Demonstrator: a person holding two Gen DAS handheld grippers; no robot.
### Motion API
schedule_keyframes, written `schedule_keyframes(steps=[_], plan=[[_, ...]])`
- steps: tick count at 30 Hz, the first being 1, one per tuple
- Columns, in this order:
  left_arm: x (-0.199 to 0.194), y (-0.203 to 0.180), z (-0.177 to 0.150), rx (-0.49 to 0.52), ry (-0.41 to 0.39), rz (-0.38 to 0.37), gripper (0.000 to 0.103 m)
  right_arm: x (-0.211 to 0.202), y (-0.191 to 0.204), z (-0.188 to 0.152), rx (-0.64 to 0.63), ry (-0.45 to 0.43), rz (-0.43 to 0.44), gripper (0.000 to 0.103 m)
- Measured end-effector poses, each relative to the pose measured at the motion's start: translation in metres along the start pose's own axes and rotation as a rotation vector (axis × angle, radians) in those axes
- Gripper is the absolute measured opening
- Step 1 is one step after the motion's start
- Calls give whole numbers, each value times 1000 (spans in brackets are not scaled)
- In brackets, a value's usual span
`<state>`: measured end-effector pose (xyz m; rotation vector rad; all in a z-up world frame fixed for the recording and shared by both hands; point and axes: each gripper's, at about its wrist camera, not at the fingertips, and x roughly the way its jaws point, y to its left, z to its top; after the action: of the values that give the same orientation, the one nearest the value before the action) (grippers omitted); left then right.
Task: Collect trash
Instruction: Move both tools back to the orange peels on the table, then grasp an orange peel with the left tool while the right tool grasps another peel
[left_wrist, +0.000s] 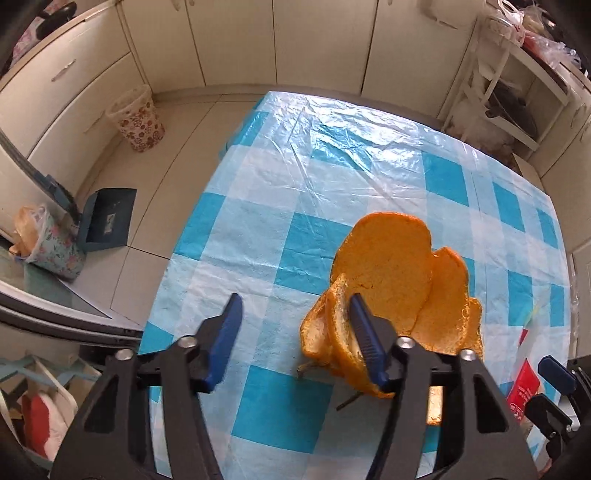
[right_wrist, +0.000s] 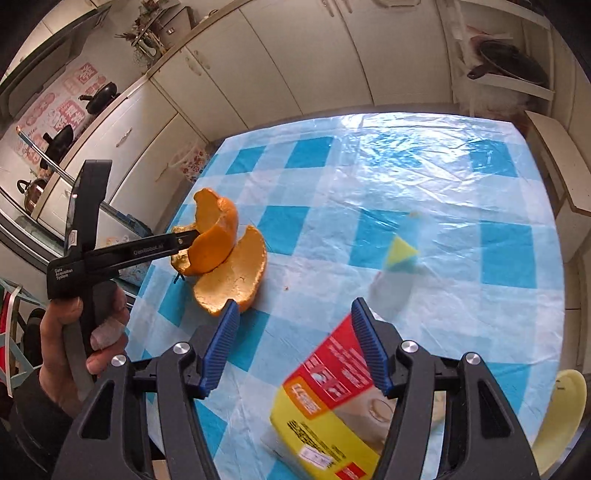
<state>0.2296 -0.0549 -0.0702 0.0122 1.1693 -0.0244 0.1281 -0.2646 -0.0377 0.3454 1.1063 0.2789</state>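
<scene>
A large orange peel lies on the blue-and-white checked tablecloth. My left gripper is open; its right finger touches the peel's near edge, and the peel lies mostly outside the jaws. The right wrist view shows the peel with the left gripper at it from the left. My right gripper is open and empty above a red-and-yellow packet; the packet also shows in the left wrist view. A clear wrapper with a yellow-green patch lies further ahead.
A floral waste bin stands on the floor by the cabinets, far left of the table. A dustpan and a floral bag sit on the floor. A yellow object lies at the table's right edge. A shelf rack stands at the right.
</scene>
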Motion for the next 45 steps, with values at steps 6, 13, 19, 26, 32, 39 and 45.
schedule_keyframes(steps=[6, 13, 19, 26, 32, 39, 45], plan=[[-13, 5, 1, -39, -9, -117, 7, 32, 14, 7, -1, 17, -1, 61], [-58, 26, -4, -119, -113, -314, 7, 55, 38, -1, -104, 32, -83, 61], [-95, 59, -2, -203, -250, -502, 7, 39, 35, -1, -128, 14, -100, 61], [-98, 67, 0, -242, -239, -562, 7, -10, -6, 1, -110, 11, -226, 74], [-98, 64, -1, -235, -238, -569, 7, -6, -38, -23, -111, 132, -320, 79], [-94, 65, -4, -237, -223, -564, 7, 5, -23, -18, -132, 133, -294, 79], [-92, 71, -4, -249, -221, -567, 7, 24, -7, -22, -206, 173, -316, 81]])
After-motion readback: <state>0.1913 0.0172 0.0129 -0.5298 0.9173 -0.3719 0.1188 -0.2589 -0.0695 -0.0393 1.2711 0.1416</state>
